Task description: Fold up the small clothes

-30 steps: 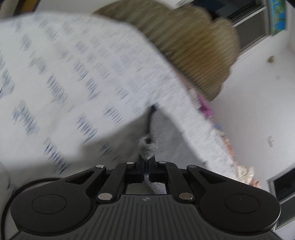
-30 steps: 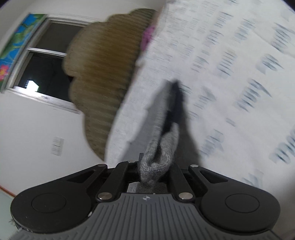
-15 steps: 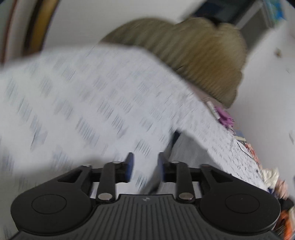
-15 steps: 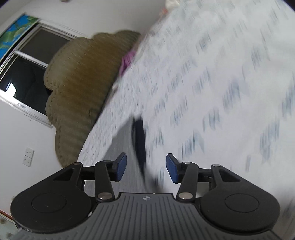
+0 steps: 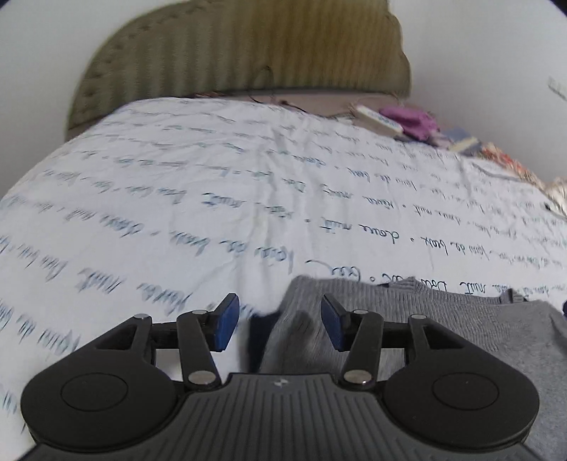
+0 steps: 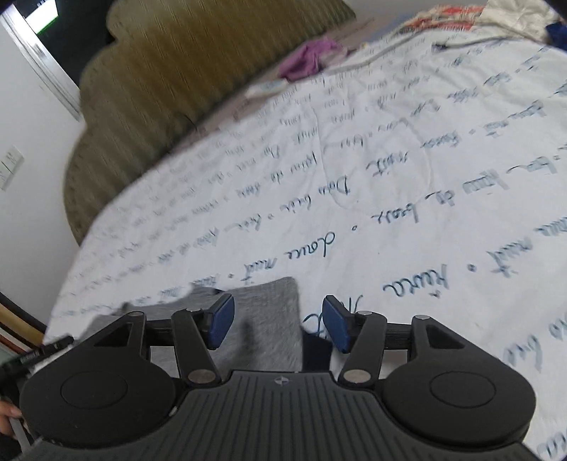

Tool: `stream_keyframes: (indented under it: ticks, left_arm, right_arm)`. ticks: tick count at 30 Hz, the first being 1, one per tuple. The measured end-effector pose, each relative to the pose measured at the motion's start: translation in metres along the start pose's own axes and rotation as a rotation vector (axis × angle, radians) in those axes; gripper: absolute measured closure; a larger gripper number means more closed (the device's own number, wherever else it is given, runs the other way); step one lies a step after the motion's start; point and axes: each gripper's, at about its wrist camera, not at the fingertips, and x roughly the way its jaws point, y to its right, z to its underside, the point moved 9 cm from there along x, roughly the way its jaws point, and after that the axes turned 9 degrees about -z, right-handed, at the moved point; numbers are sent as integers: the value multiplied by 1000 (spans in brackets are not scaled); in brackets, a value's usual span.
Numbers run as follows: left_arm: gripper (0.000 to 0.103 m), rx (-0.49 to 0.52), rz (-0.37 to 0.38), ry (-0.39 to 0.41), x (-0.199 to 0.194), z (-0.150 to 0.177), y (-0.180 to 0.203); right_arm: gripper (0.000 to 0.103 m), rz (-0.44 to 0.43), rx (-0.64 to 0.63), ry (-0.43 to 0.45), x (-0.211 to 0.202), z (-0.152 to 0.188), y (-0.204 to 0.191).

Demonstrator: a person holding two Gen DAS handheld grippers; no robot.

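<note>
A grey knitted garment (image 5: 418,319) lies flat on a white bedsheet (image 5: 248,198) printed with blue handwriting. In the left wrist view my left gripper (image 5: 279,324) hovers over the garment's left edge, its jaws opening; the blue pads (image 5: 225,321) touch nothing. In the right wrist view my right gripper (image 6: 279,325) sits over the garment's (image 6: 262,319) right corner, where a dark inner part shows at the edge. Its jaws are opening too, and the pads (image 6: 335,328) stand clear of the cloth.
An olive ribbed headboard (image 5: 241,53) rises behind the bed. A purple cloth (image 5: 411,118), a white box and colourful fabrics (image 5: 506,159) lie along the far right side. A window (image 6: 46,25) and a wall socket (image 6: 9,166) are on the wall at left.
Both grippers were shut on the grey garment a second ago, lifting it. They have let go, opened, pulled back across the bed and rolled level; the garment now lies flat.
</note>
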Motion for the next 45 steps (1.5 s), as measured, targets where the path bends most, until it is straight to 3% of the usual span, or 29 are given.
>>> stream_keyframes:
  ticks: [2, 4, 5, 7, 9, 13, 16, 18, 20, 22, 24, 25, 27, 28, 31, 34, 36, 39, 43, 45]
  left_arm:
    - [53, 17, 5, -35, 16, -4, 6]
    - [54, -1, 25, -122, 34, 0, 9]
    - [54, -7, 35, -141, 39, 2, 10]
    - [55, 5, 35, -127, 43, 1, 13]
    - [57, -2, 55, -123, 44, -1, 15]
    - [60, -58, 157, -118, 41, -8, 16]
    - [59, -126, 247, -136, 42, -11, 13]
    - [59, -164, 307, -176, 44, -9, 11]
    - [59, -216, 334, -204, 46, -10, 6]
    - [59, -272, 357, -226, 49, -10, 1]
    - [60, -278, 333, -238, 54, -10, -1]
    - [72, -257, 308, -235, 55, -10, 1]
    - [91, -208, 227, -231, 60, -7, 2]
    - [97, -196, 201, -222, 61, -7, 1]
    - [99, -177, 132, -146, 49, -12, -2]
    - [100, -196, 102, -49, 26, -26, -12]
    - [100, -197, 76, -54, 31, -26, -21]
    - [100, -201, 16, -121, 55, -9, -30]
    - [98, -154, 8, -62, 49, -6, -24]
    - [97, -133, 0, -29, 38, -10, -23]
  right_arm:
    - [42, -13, 6, -30, 13, 4, 2]
    - [43, -39, 13, -42, 22, 5, 0]
    - [53, -55, 14, -35, 24, 5, 0]
    - [63, -82, 26, -24, 26, 6, 2]
    - [65, -107, 47, -33, 30, 6, 5]
    - [85, -154, 46, -54, 32, 7, 3]
    - [84, -171, 57, -58, 33, 8, 3]
    - [80, -201, 86, -53, 33, 8, 3]
    - [68, -236, 124, -54, 33, 7, 3]
    - [66, -269, 156, -47, 32, 5, 3]
    - [66, -274, 160, -48, 34, 4, 2]
    - [66, -267, 149, -50, 35, 4, 1]
    - [79, -247, 125, -59, 39, 5, -2]
    - [90, -235, 113, -61, 40, 5, -2]
    - [92, -243, 93, -31, 38, 4, -6]
    - [93, -305, 96, 46, 21, -7, -20]
    - [93, -330, 93, 87, 12, -16, -25]
    - [93, -227, 86, 32, 33, -11, -6]
    - [93, -180, 103, 50, 46, -3, 9]
    - [86, -161, 85, 59, 44, -1, 7]
